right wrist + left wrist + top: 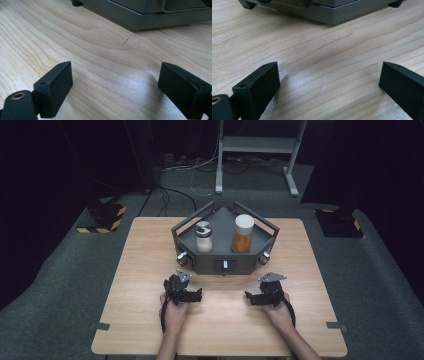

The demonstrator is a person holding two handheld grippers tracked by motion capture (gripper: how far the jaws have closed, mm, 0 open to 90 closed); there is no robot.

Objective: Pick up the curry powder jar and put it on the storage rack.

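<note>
A grey angular tray stands at the middle back of the wooden table. In it stand a small white-capped shaker on the left and a taller jar of orange contents on the right. My left gripper rests on the table in front of the tray, held by a hand, jaws wide apart with bare wood between them. My right gripper rests a little to the right, also open over bare wood. The two grippers point toward each other.
The tray's grey base edge lies just beyond the left jaws, and its base edge just beyond the right jaws. Small knobs sit on the tray's front. Dark floor surrounds the table; a metal stand is behind it.
</note>
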